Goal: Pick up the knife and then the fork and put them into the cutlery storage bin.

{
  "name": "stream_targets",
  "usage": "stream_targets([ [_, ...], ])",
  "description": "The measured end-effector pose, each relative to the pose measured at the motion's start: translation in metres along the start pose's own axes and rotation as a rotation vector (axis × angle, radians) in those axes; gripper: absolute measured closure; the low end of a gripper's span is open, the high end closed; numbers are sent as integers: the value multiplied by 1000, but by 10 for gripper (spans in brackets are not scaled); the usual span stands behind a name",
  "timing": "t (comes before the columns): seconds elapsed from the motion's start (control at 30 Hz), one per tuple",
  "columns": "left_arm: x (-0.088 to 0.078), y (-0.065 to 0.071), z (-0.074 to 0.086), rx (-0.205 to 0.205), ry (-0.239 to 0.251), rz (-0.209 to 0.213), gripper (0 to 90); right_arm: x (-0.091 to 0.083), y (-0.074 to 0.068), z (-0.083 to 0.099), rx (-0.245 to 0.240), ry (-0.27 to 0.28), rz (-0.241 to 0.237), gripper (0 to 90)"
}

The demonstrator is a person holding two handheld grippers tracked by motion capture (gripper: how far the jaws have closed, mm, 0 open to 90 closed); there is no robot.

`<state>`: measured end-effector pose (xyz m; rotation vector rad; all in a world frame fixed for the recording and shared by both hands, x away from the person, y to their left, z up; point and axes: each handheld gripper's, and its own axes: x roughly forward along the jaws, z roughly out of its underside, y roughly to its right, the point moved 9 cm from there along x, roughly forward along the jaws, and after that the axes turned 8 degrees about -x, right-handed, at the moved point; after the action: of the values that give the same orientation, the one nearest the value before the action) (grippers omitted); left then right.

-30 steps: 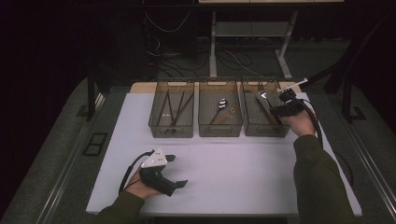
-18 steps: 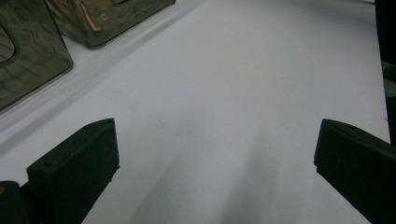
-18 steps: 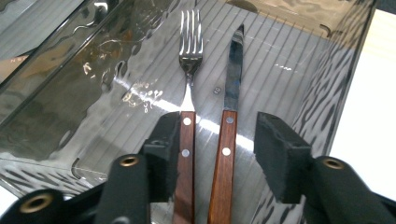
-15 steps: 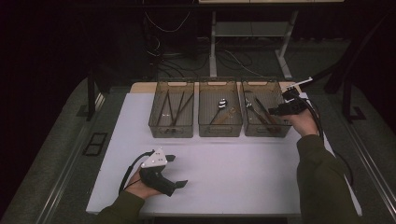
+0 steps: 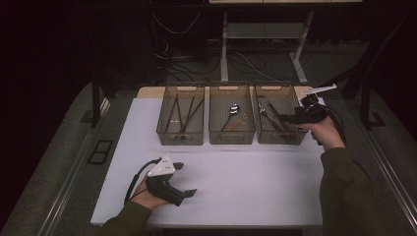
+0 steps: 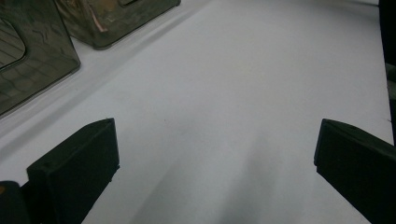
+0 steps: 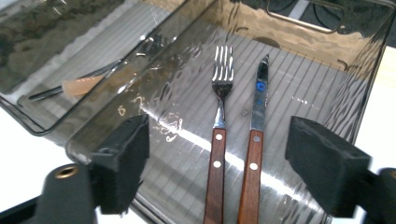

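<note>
High view is showing three smoky bins in a row along the upper middle of the frame on a white desk (image 5: pixel 236 182). The right gripper (image 5: pixel 284 118) is hovering over the right bin (image 5: pixel 280 137) at the right of the frame, held by a hand with an olive sleeve. Its fingers (image 7: pixel 327 163) have just been opening, and in the right gripper view they are standing wide apart with nothing between them. Below them a fork (image 7: pixel 218 140) and a knife (image 7: pixel 254 140), both wood-handled, are lying side by side on the ribbed floor of that bin, close but apart, tips pointing toward the top of the frame. The bin's near wall is standing between the fingers and the handles. The middle bin (image 5: pixel 231 135) is holding a spoon (image 5: pixel 233 112), and the left bin (image 5: pixel 180 135) is holding chopsticks (image 5: pixel 184 115). At the lower left of the high view the left gripper (image 5: pixel 187 179) is resting on the bare desk, well apart from the bins; its fingers (image 6: pixel 74 172) are spread wide over empty white surface.
</note>
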<state>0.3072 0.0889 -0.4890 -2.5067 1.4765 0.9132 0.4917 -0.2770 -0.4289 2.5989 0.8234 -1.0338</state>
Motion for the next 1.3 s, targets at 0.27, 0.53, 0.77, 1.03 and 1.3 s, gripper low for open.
stream_targets([
  [0.27,0,0,0,2,-4,0,0,-13,-8,8,9,90,-2,176],
  [0.53,-1,-1,0,2,1,-3,0,-26,-23,19,-3,151,3,144],
  [0.77,-2,-2,0,-5,5,-5,0,-36,-43,34,-49,161,-6,143],
  [1.03,-2,-2,0,-5,5,-5,0,-44,-63,54,-75,178,-25,143],
  [1.3,-2,-2,0,-5,5,-4,0,-50,-83,74,-107,190,-45,143],
])
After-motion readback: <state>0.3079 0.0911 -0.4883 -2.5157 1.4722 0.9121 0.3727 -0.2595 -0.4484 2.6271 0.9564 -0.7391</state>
